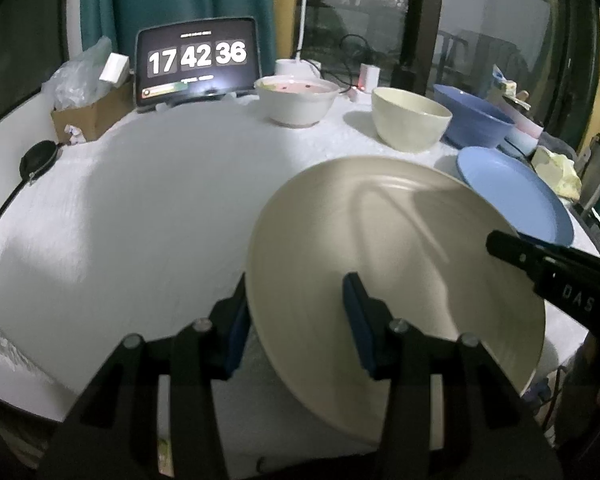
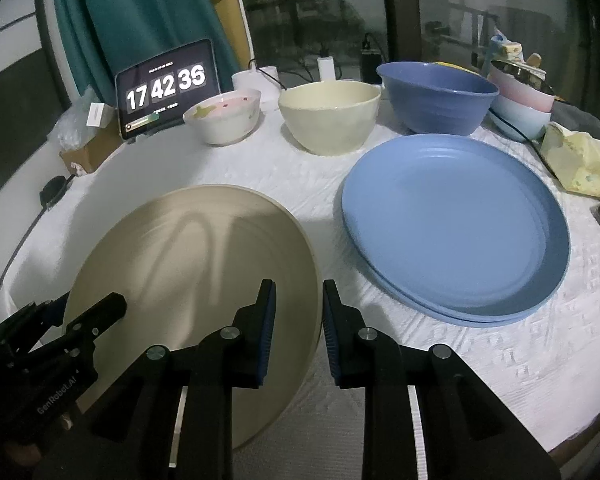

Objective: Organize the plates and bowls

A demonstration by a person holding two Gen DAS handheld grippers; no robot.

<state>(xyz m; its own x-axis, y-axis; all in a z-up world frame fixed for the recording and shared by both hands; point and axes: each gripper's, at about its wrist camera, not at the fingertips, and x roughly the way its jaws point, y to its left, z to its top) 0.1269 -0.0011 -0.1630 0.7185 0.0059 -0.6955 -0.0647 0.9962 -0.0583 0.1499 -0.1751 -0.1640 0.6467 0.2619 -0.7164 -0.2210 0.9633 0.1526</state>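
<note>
A large beige plate (image 1: 400,248) (image 2: 188,264) lies near the front of the white-clothed table (image 1: 140,220). My left gripper (image 1: 296,280) straddles its left rim, one finger outside and one over the plate, with a wide gap. My right gripper (image 2: 298,282) straddles the right rim the same way, its jaws narrower, and plate surface shows between the pads. Neither pair of pads visibly presses the plate. Whether the plate is lifted I cannot tell. Two stacked blue plates (image 2: 452,232) sit to its right. Behind stand a white patterned bowl (image 2: 224,120), a cream bowl (image 2: 328,116) and a blue bowl (image 2: 436,96).
Pink and pale-blue bowls (image 2: 520,108) are stacked at the far right, by a yellow cloth (image 2: 576,164). A tablet showing a clock (image 2: 166,88) and a cardboard box (image 1: 88,116) stand at the back left. A cable runs along the left edge.
</note>
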